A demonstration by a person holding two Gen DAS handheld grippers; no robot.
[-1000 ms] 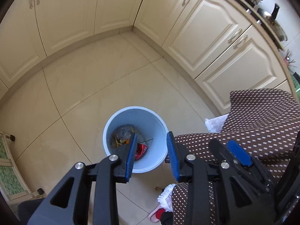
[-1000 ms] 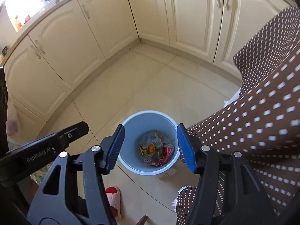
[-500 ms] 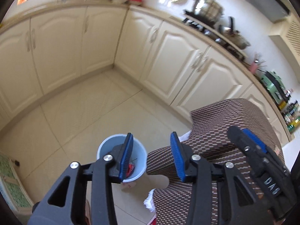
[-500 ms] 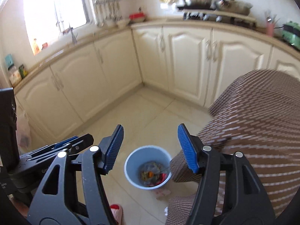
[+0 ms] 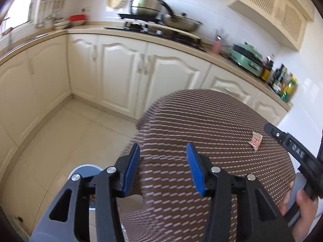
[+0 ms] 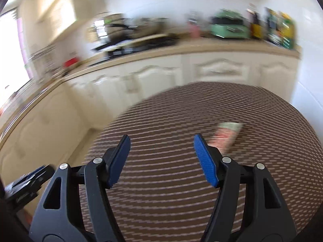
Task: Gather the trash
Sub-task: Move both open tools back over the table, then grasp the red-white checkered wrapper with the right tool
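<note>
A red-and-white wrapper (image 6: 226,135) lies flat on the brown dotted tablecloth (image 6: 171,181), just beyond and right of my right gripper (image 6: 161,159). That gripper's jaws are opening with nothing between them. The same wrapper (image 5: 255,140) shows far right in the left wrist view. My left gripper (image 5: 162,167) hangs over the table's near-left edge, jaws opening and empty. The blue trash bin (image 5: 85,171) peeks out on the floor behind the left finger; its contents are hidden.
Cream cabinets (image 5: 125,74) run along the back under a counter with pots (image 5: 147,5), a green appliance (image 5: 247,57) and bottles (image 5: 282,82). A hand (image 5: 304,203) holds the right gripper's body at the left view's right edge. Tiled floor (image 5: 60,141) lies left of the table.
Both grippers rose from over the bin and swung right and up to the table top. The bin dropped out of the right view, the wrapper came into view, and both jaws widened.
</note>
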